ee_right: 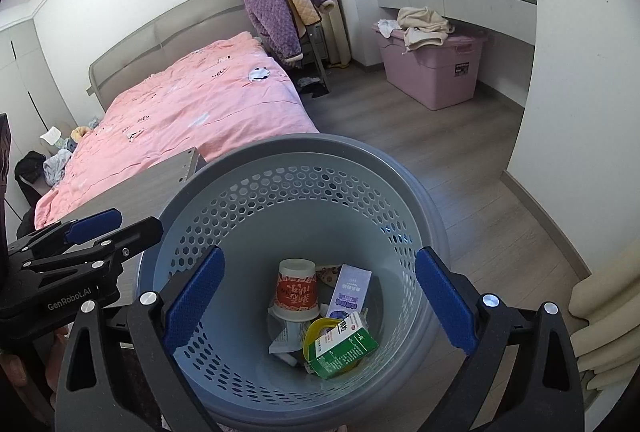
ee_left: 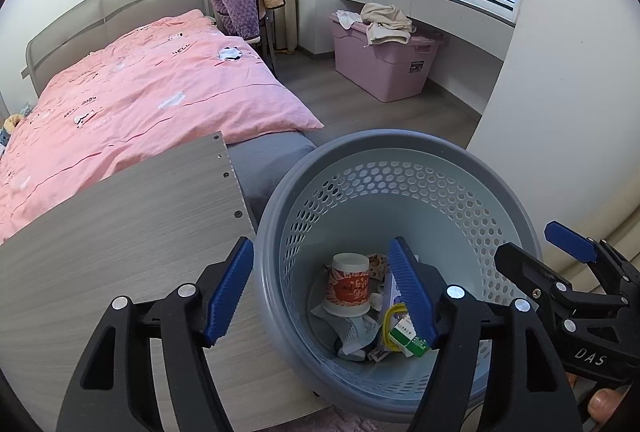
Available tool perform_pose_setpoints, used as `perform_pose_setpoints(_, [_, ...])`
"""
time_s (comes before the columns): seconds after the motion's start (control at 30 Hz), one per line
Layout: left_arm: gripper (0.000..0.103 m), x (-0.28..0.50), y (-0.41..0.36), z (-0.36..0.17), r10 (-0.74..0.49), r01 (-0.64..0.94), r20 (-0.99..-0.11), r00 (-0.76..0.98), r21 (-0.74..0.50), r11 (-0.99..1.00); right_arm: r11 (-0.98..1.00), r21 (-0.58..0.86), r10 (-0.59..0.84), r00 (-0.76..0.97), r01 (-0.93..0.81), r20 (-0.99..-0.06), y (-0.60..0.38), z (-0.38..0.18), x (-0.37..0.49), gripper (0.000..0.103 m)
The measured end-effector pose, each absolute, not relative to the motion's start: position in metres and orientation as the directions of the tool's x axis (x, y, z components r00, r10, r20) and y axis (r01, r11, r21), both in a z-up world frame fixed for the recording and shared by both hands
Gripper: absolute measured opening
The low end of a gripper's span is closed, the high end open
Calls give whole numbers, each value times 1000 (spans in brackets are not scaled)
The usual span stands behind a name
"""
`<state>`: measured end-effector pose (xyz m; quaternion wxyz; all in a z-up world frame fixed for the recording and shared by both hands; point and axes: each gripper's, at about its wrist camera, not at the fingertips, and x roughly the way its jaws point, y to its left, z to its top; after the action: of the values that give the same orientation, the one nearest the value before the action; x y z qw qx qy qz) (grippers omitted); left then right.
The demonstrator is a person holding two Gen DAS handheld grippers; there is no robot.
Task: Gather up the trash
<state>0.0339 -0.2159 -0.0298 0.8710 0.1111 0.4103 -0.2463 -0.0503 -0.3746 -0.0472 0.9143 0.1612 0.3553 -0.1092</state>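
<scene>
2 open tools (ee_left: 320, 296) (ee_right: 320, 302) hang over the bin (ee_right: 280, 156) — trash (ee_right: 340, 348) lies below.

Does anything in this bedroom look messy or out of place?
Yes. Clothes are heaped loosely on the pink bin lid by the window, and more lie on the floor beside the bed. The trash itself sits inside the basket; nothing has spilled around it.
</scene>
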Motion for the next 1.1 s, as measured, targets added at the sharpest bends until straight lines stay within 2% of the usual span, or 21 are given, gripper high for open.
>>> perform_pose_setpoints(1.1, [82, 30, -208, -26, -319, 499, -759, 568, 9, 866, 921, 223, -87, 726, 320, -682, -376, -47, -57, 96])
